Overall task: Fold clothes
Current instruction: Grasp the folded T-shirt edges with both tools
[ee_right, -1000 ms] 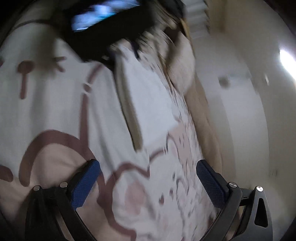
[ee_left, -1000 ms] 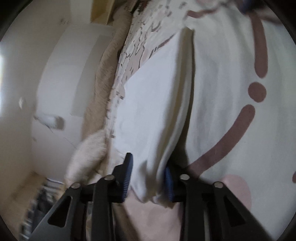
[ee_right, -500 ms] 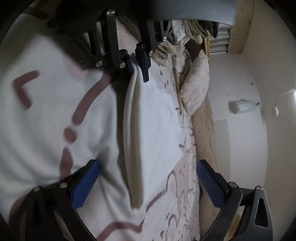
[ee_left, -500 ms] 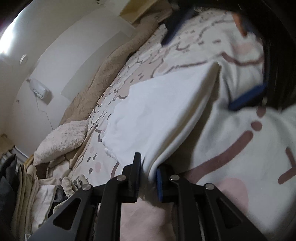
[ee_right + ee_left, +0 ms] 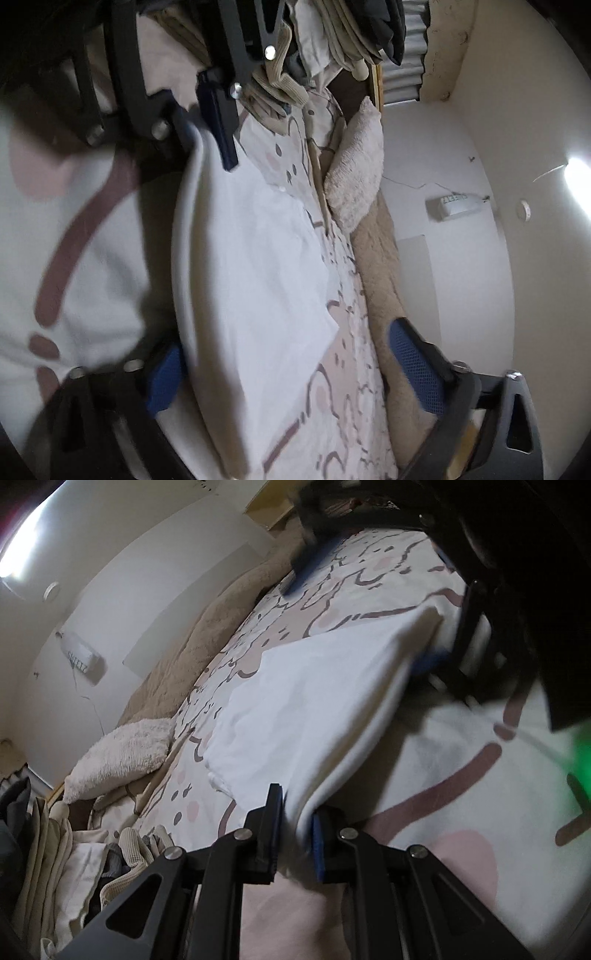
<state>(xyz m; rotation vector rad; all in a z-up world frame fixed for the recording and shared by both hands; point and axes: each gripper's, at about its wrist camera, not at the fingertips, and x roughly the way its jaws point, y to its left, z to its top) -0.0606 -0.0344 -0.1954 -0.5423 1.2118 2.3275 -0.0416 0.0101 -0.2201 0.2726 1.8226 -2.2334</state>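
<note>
Your white garment [image 5: 317,701] lies folded on the patterned bedsheet [image 5: 461,775], a long flat panel with smooth, doubled layers. One folded edge is raised off the sheet, forming a soft ridge, while the opposite edge rests flat on the bed.

My right tool [image 5: 373,602] blurs across the left view's top, hiding the white cloth's [image 5: 314,701] far corner. Beyond that cloth, the wall device's [image 5: 452,206] lettering is unreadable.
</note>
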